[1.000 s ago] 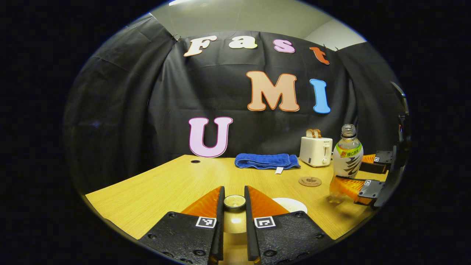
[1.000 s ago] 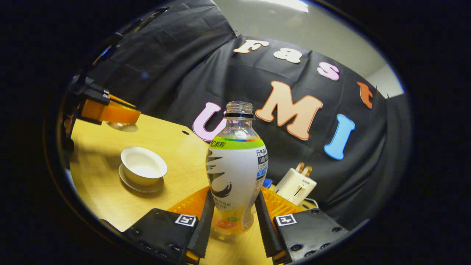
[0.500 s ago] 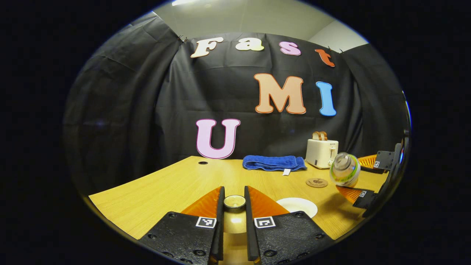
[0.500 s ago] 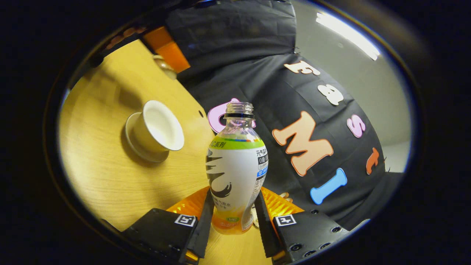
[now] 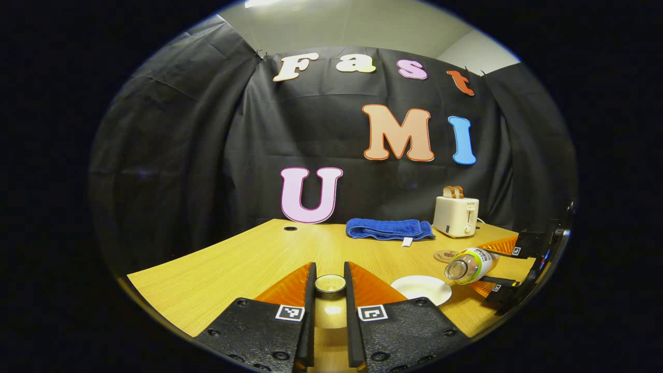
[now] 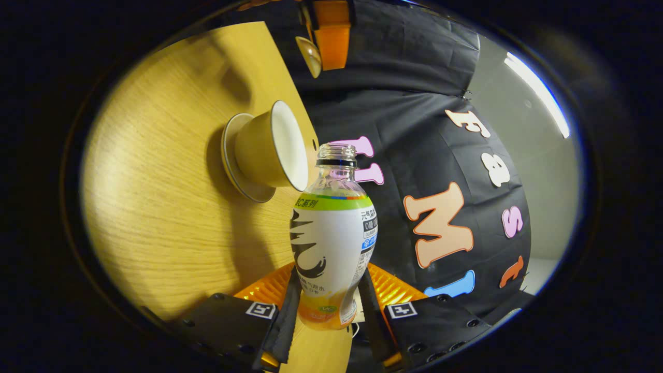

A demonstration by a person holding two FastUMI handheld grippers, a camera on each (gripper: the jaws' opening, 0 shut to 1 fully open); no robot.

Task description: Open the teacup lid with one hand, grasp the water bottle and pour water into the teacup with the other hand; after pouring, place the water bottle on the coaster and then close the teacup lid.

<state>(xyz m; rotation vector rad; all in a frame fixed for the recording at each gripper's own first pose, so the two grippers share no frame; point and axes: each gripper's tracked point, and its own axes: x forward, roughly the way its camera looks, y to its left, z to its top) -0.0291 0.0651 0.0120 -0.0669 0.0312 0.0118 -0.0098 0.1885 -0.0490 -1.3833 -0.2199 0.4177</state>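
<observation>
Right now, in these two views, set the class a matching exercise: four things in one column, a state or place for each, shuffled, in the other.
Things:
1. clear plastic water bottle
2. small round teacup lid
3. white ceramic teacup
4. folded blue towel

States:
A. uncovered, on its saucer
B. lying by the booth wall
C. tipped over, mouth at the cup
D. clamped in the left gripper

Pairs: 1-C, 2-D, 3-A, 4-B

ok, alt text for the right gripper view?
The right tongs grip a clear plastic bottle with a white and green label, tipped so its open mouth is beside the open white teacup on its saucer on the wooden table.
</observation>
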